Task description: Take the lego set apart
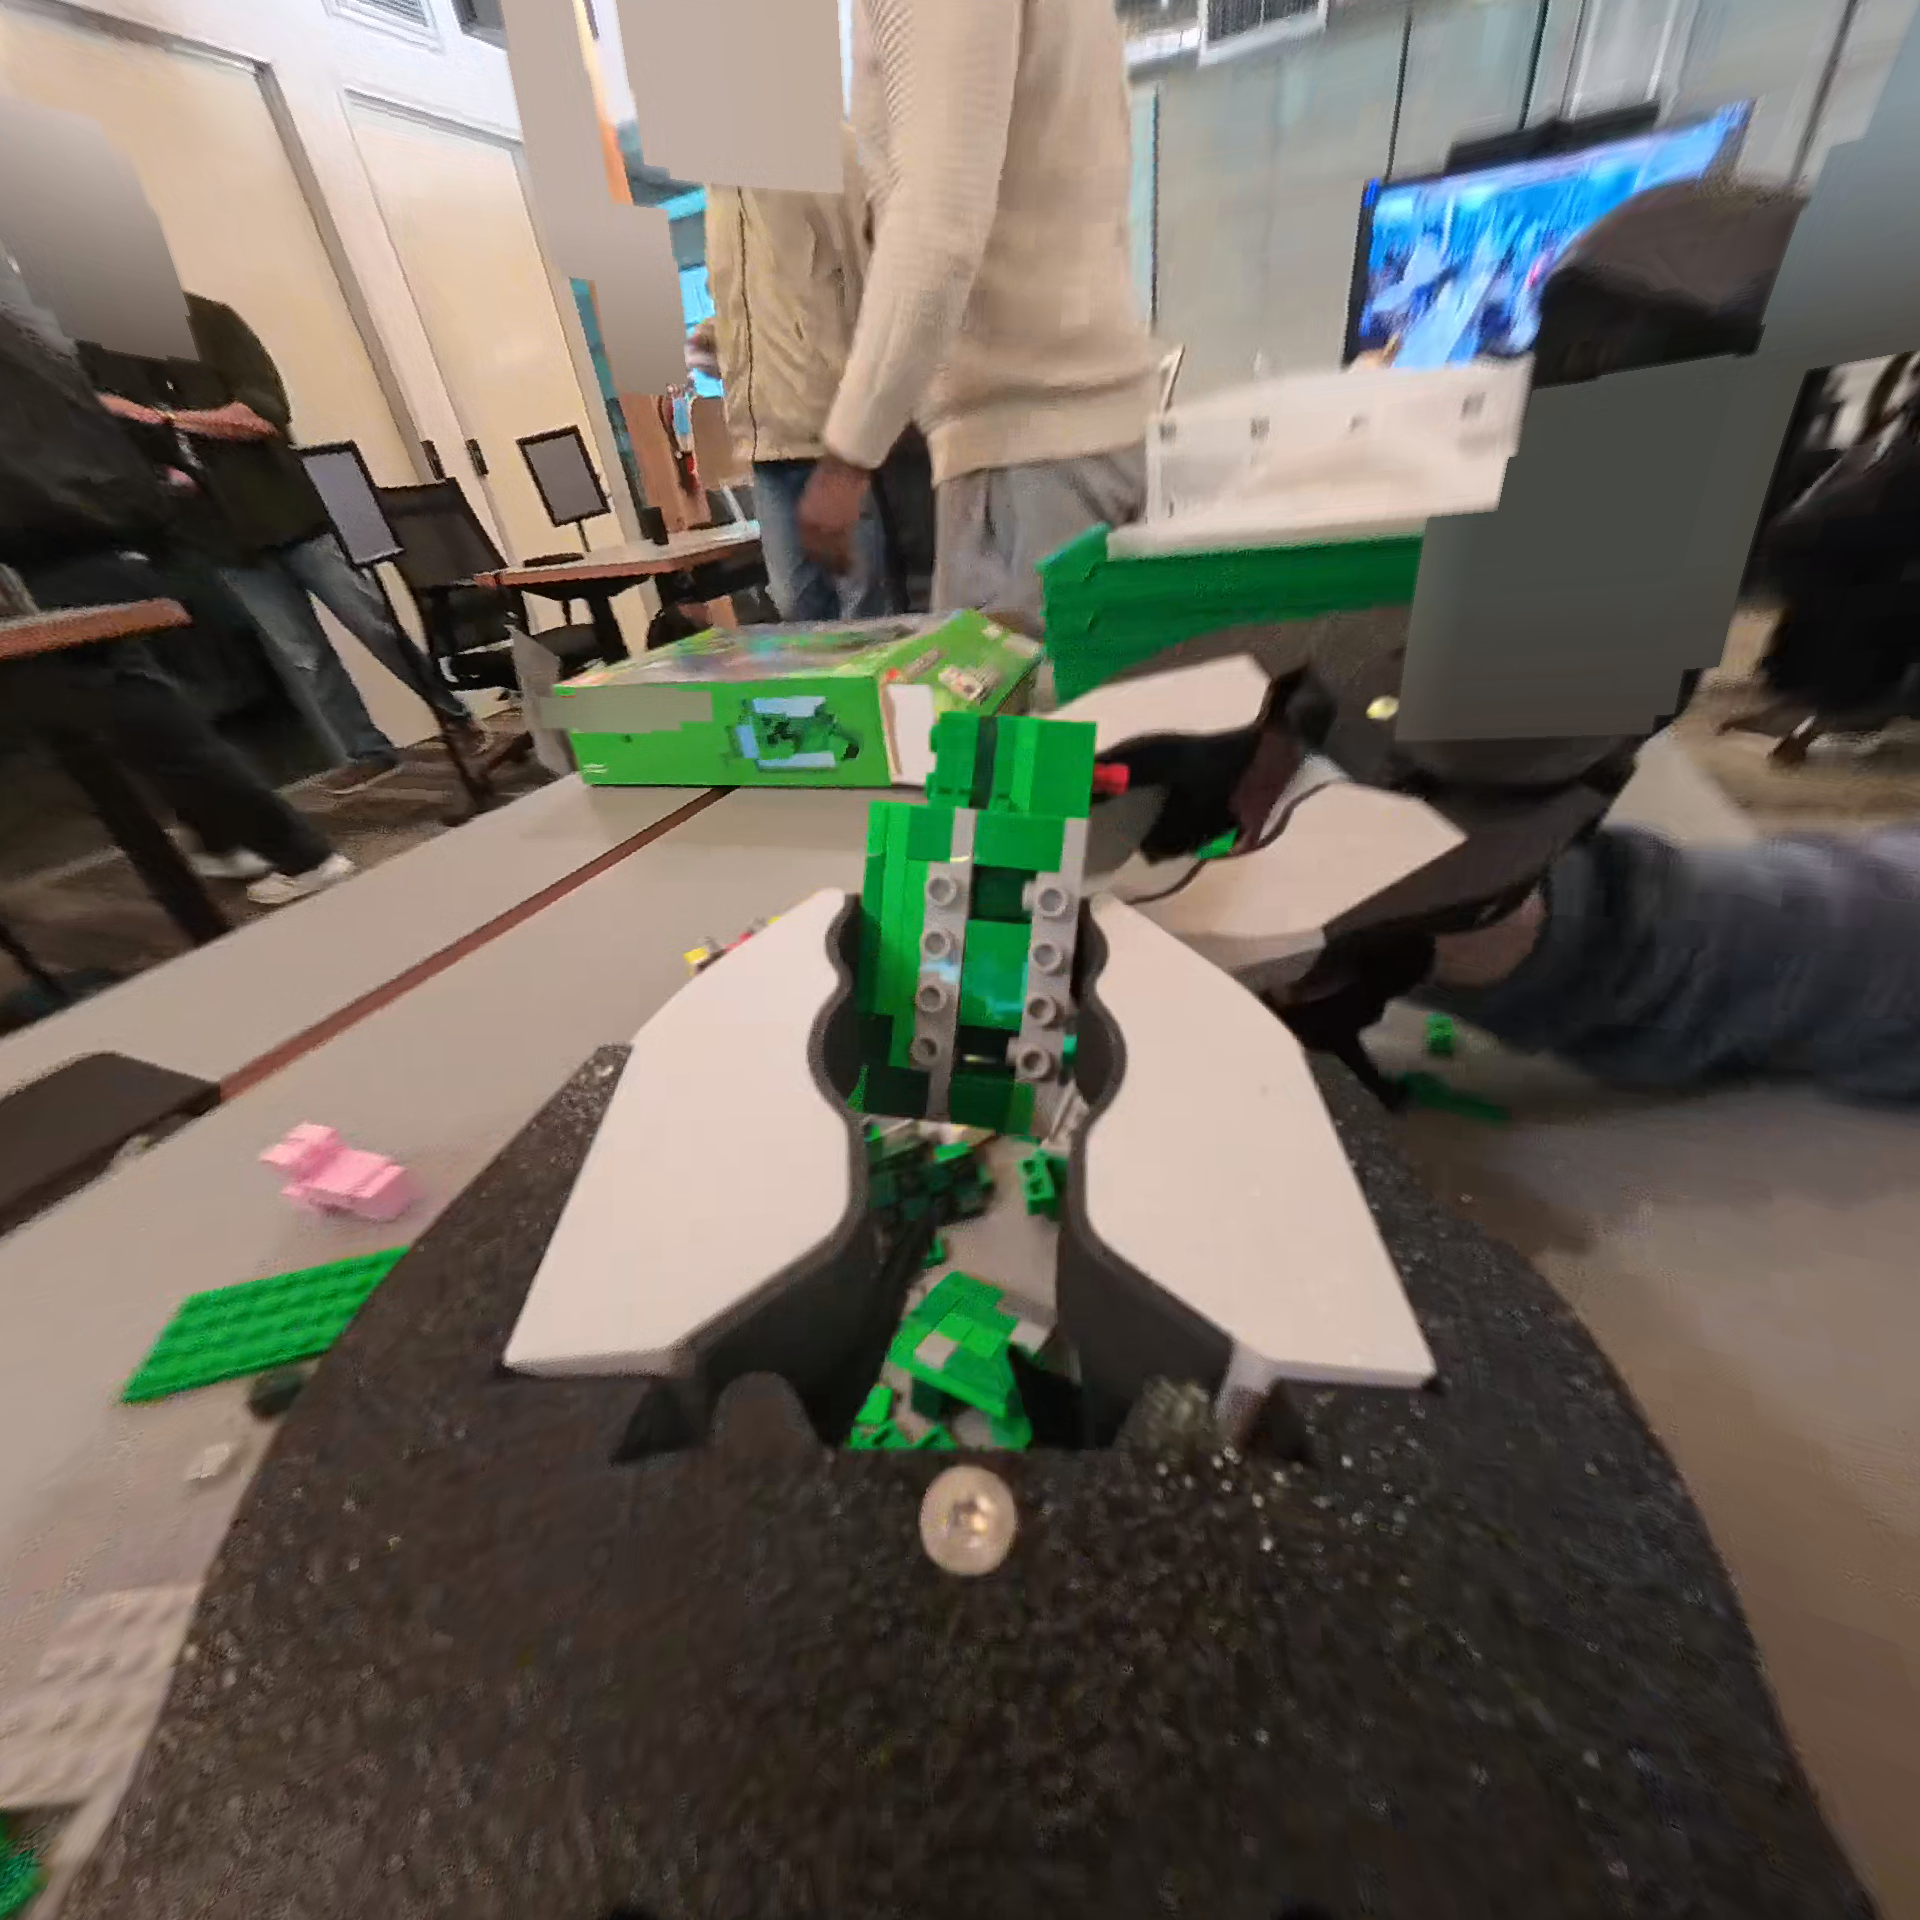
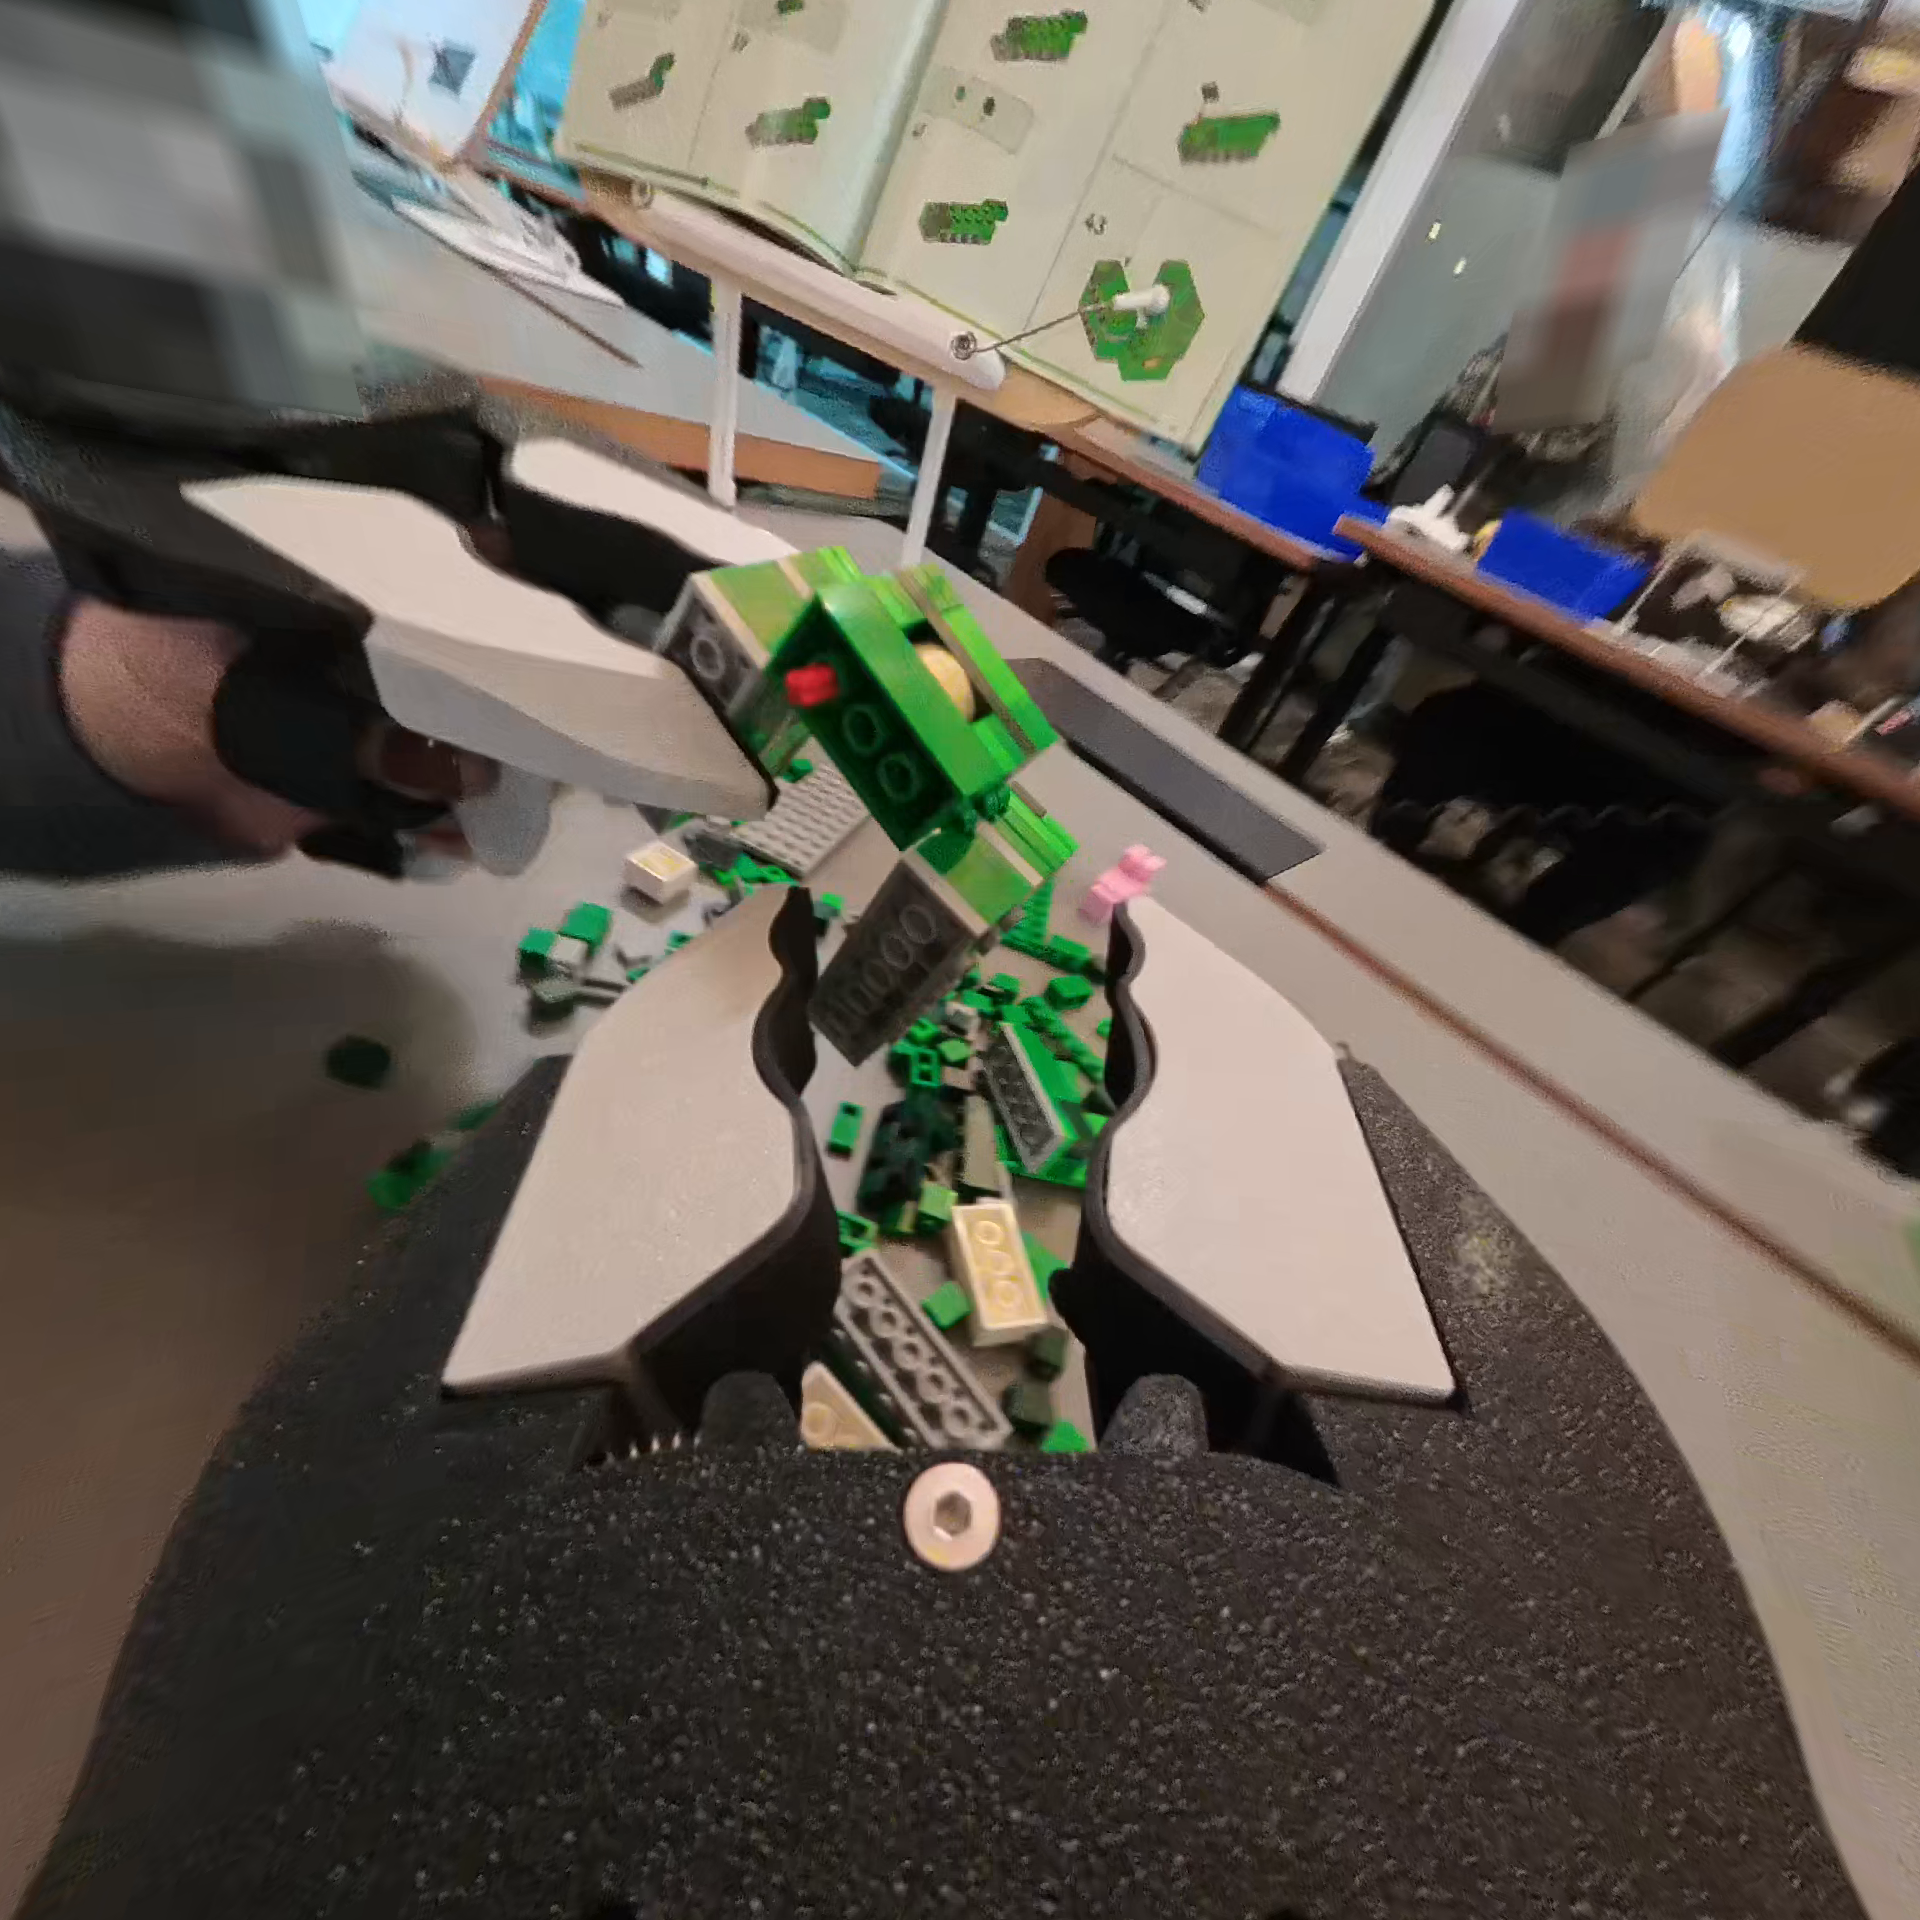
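The left gripper [image 1: 966, 997] clamps the green lego model [image 1: 977, 935] steady while the right gripper [image 2: 951, 997], jaws apart, approaches to pull pieces off.

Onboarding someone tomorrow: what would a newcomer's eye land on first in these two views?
The tall green-and-grey lego build, held off the grey table between the left gripper fingers, dominates both views. Beneath it, a scatter of loose green and grey lego bricks covers the table, seen between the open right gripper fingers. A small pink lego pig sits apart on the table, left of the gripper.
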